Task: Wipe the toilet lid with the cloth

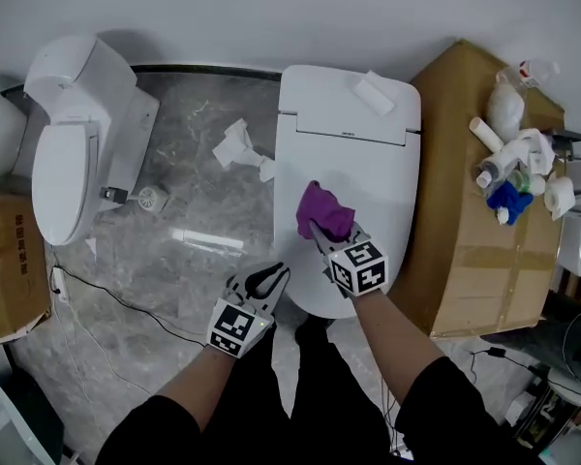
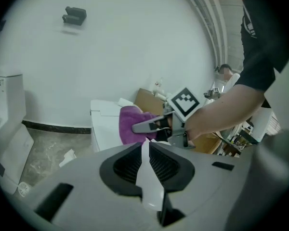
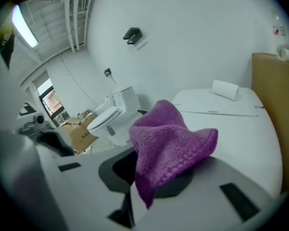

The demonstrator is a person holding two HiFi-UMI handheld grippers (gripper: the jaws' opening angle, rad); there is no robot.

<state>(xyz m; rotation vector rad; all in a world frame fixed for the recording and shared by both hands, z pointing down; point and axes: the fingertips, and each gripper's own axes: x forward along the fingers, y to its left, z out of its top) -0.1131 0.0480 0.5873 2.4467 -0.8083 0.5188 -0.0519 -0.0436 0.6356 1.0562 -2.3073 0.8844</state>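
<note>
The white toilet stands in the middle with its lid [image 1: 368, 177] down. A purple cloth [image 1: 324, 208] hangs over the lid's near left part, and my right gripper [image 1: 316, 229] is shut on it. In the right gripper view the cloth [image 3: 171, 143] drapes over the jaws and hides their tips, with the lid [image 3: 241, 129] beyond. My left gripper [image 1: 274, 275] hovers just off the lid's front left edge, shut and empty. The left gripper view shows its own jaws [image 2: 145, 146] together, and past them the right gripper [image 2: 139, 127] with the cloth [image 2: 130, 121].
A folded white tissue [image 1: 374, 92] lies on the toilet's tank. A tall cardboard box [image 1: 474, 231] on the right carries several bottles [image 1: 511, 153]. A second toilet [image 1: 73, 153] stands at the left. Crumpled paper [image 1: 240, 148] and a cable [image 1: 126, 303] lie on the marble floor.
</note>
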